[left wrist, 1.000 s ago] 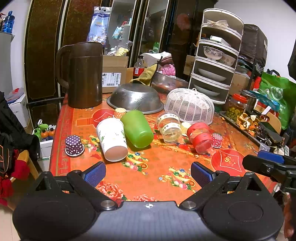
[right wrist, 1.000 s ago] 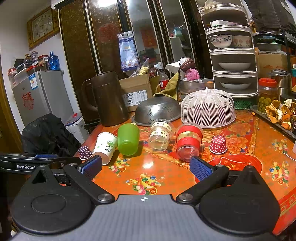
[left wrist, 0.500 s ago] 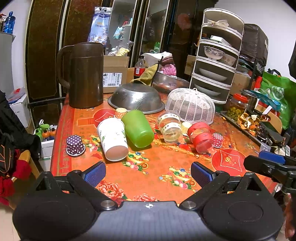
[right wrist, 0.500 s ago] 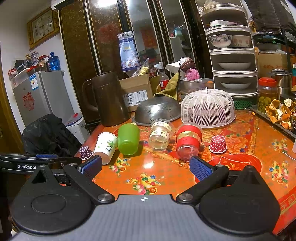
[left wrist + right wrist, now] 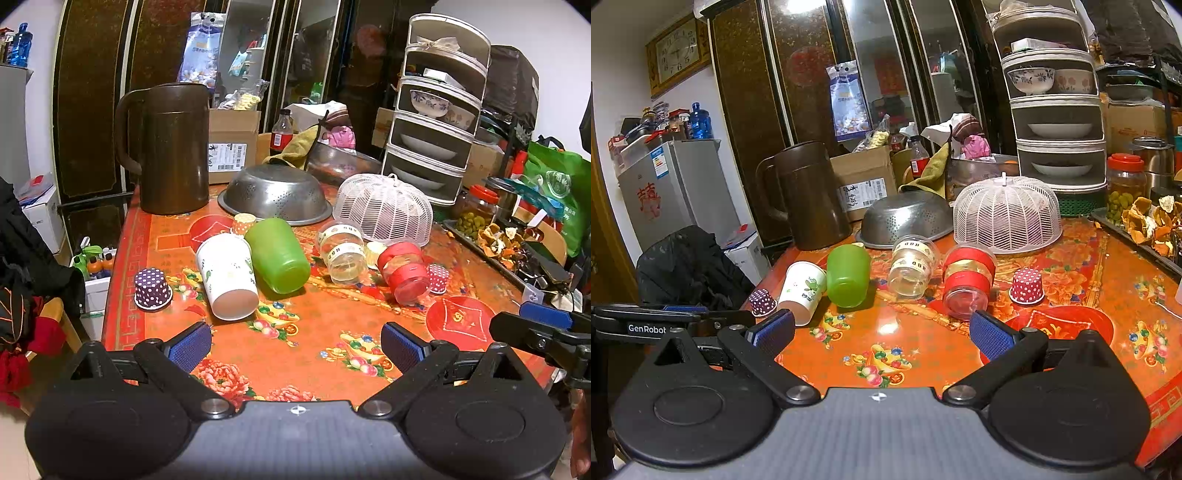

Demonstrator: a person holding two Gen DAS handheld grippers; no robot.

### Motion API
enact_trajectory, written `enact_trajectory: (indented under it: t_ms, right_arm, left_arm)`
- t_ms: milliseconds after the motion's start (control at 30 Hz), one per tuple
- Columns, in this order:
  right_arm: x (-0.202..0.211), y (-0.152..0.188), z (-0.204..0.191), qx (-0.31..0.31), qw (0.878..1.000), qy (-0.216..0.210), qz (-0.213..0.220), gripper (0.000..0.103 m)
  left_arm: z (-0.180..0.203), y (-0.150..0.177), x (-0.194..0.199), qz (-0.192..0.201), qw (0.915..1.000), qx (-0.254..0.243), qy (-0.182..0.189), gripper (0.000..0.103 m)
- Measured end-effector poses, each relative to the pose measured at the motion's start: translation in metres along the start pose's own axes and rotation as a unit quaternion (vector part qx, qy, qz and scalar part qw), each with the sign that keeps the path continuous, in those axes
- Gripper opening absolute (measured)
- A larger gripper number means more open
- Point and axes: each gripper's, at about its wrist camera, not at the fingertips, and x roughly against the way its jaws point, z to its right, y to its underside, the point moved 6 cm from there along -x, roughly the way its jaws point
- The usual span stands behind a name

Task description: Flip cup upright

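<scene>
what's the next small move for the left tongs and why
Probably ease the left tongs forward toward the white paper cup. It lies on its side with its base facing them, nearest of the tipped cups beside the green cup, and the jaws are wide open, empty and short of it.

Left hand-held gripper (image 5: 295,345): spread wide, holding nothing, above near desk (image 5: 317,332) edge.
White paper cup (image 5: 227,276): lying sideways, touching green cup (image 5: 277,255).
Clear cup (image 5: 341,252), red-banded cup (image 5: 403,271): also lying sideways.
</scene>
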Motion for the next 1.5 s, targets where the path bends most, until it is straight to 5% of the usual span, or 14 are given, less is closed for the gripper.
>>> enact_trajectory:
  t_ms: [533, 867, 1100, 1500]
  right_arm:
    - [-0.001, 0.002, 0.014, -0.007, 1.0, -0.009, -0.002, 0.102]
    - [0.004, 0.003, 0.025, -0.021, 0.999, -0.03, 0.005, 0.102]
    - [0.013, 0.005, 0.035, -0.026, 0.999, -0.031, 0.01, 0.102]
    - [0.021, 0.006, 0.045, -0.032, 0.999, -0.027, 0.017, 0.102]
  left_arm:
    - [-0.007, -0.025, -0.018, -0.022, 0.9992, -0.01, -0.032, 0.1]
    - [-0.048, -0.057, -0.116, -0.167, 0.9816, 0.048, -0.08, 0.095]
    - [-0.053, -0.056, -0.147, -0.186, 0.974, 0.076, -0.105, 0.094]
    - [-0.059, -0.045, -0.176, -0.219, 0.9641, 0.09, -0.12, 0.06]
